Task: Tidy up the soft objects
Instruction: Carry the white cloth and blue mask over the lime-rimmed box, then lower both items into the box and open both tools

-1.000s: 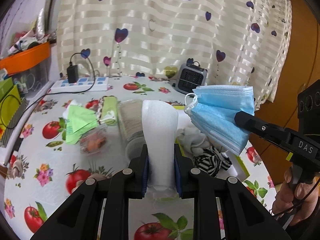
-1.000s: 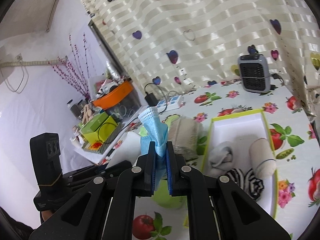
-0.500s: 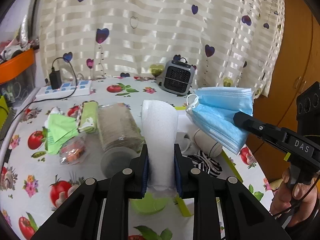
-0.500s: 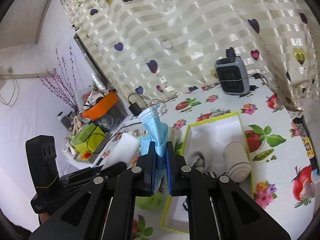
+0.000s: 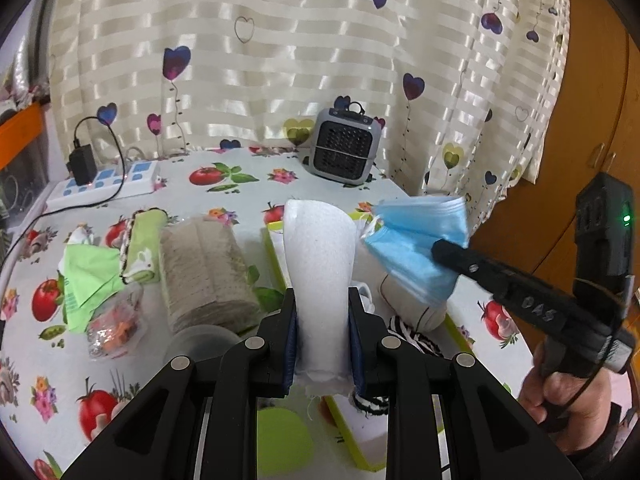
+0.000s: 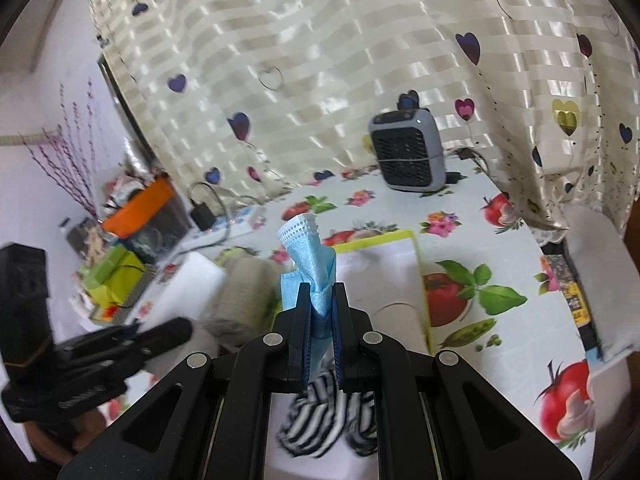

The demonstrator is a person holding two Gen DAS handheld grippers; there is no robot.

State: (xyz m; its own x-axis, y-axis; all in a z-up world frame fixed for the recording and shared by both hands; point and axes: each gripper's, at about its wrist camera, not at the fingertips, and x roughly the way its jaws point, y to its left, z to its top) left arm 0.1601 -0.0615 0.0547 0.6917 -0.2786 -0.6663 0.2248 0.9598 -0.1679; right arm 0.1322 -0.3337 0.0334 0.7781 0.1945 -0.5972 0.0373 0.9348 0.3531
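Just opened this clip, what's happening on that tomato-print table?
A person is sorting soft items with handheld tongs. The left tongs are clamped on a white foam piece, held upright. The right tongs pinch a blue face mask in the air above the yellow-rimmed box, which already holds a striped sock. Neither item has been put down yet.
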